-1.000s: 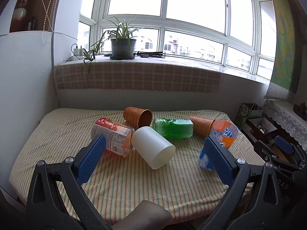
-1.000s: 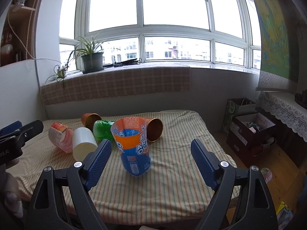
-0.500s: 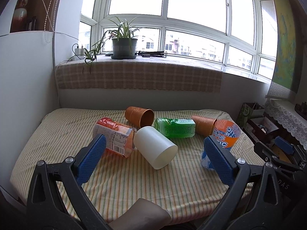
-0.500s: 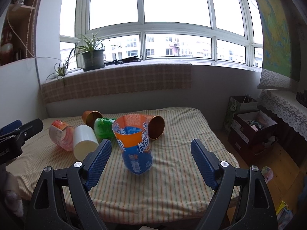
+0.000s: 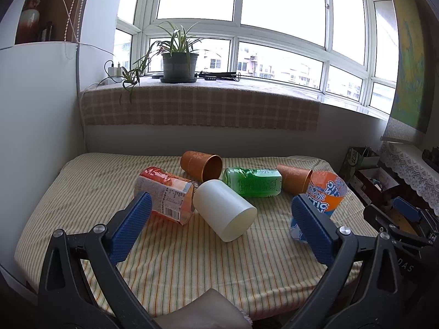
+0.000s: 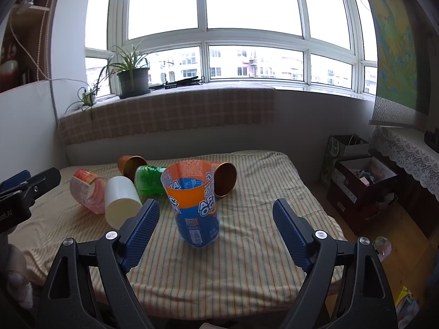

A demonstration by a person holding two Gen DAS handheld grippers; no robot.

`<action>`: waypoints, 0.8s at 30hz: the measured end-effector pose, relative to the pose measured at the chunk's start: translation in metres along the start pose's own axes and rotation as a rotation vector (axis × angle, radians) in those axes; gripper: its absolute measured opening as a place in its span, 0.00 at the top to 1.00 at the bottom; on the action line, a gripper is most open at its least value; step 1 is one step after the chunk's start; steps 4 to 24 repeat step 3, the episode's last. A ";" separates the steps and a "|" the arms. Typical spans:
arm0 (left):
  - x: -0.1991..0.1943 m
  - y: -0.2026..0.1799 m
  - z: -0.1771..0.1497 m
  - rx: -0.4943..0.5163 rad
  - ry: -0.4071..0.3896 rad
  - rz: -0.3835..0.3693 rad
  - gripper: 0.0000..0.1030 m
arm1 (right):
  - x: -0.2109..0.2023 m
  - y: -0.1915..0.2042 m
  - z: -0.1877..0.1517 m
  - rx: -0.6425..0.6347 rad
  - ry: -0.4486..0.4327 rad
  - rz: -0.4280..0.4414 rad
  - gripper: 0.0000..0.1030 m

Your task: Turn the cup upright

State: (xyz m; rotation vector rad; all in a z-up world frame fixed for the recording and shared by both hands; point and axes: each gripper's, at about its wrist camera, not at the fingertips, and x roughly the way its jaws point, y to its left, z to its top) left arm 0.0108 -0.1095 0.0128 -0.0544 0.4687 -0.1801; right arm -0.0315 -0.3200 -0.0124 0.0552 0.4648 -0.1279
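Observation:
An orange-and-blue cup (image 6: 193, 205) stands upright on the striped table, mouth up; it also shows at the right in the left wrist view (image 5: 323, 194). A white cup (image 5: 223, 212) (image 6: 120, 198) lies on its side. Two brown cups (image 5: 201, 164) (image 5: 295, 178) lie on their sides, as do a green cup (image 5: 253, 182) and an orange-labelled cup (image 5: 166, 193). My left gripper (image 5: 219, 227) is open, back from the white cup. My right gripper (image 6: 215, 227) is open, just short of the upright cup.
The striped table (image 5: 192, 260) ends close in front of both grippers. A checked window ledge (image 5: 200, 107) with a potted plant (image 5: 178, 60) runs behind. Boxes and bags (image 6: 362, 181) stand on the floor at the right. A white wall panel (image 5: 38, 137) bounds the left.
Both grippers have drawn back and risen slightly, so the cups sit a little farther off. The cups have not moved.

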 end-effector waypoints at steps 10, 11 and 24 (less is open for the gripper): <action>0.000 0.002 -0.001 -0.002 0.000 0.006 0.00 | 0.000 0.000 0.000 -0.003 0.000 0.001 0.18; 0.000 0.002 -0.001 -0.002 0.000 0.006 0.00 | 0.000 0.000 0.000 -0.003 0.000 0.001 0.18; 0.000 0.002 -0.001 -0.002 0.000 0.006 0.00 | 0.000 0.000 0.000 -0.003 0.000 0.001 0.18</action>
